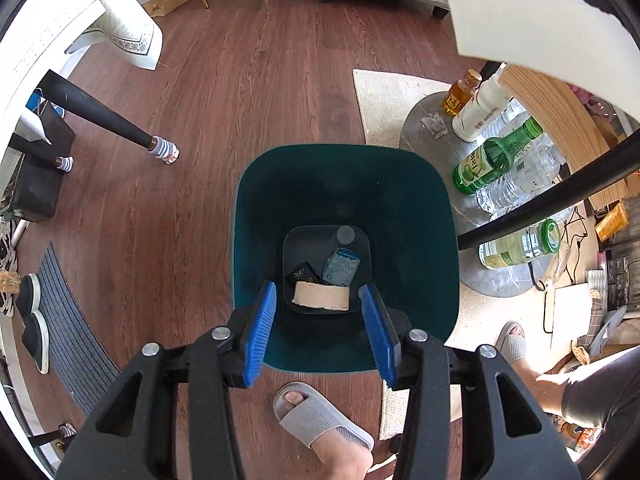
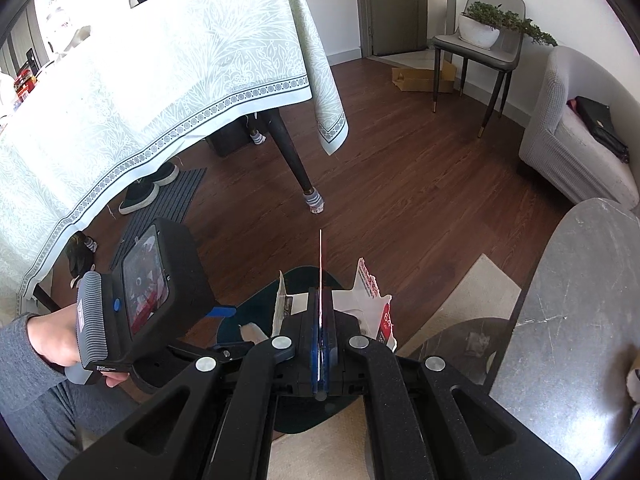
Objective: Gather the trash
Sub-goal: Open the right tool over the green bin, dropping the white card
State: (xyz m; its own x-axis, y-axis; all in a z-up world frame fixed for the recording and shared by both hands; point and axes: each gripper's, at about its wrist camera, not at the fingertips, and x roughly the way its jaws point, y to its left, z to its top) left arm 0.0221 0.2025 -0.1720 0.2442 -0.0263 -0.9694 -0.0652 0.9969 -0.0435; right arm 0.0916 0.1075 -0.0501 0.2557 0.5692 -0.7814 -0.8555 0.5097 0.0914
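1. My right gripper (image 2: 321, 316): jaws clamped on a thin card (image 2: 320, 264), edge-on, above the teal bin (image 2: 256, 308).
2. Card seems light, stiff, slippery; pinch it near the edge.
3. My left gripper (image 1: 318, 330): jaws apart, empty, over the bin, trash at its bottom.

A home living room — clothed dining table (image 2: 160, 80), armchair (image 2: 580, 136), slippers (image 1: 320, 416).

A cloth-covered dining table (image 2: 168, 80) stands near a grey chair (image 2: 486, 40).
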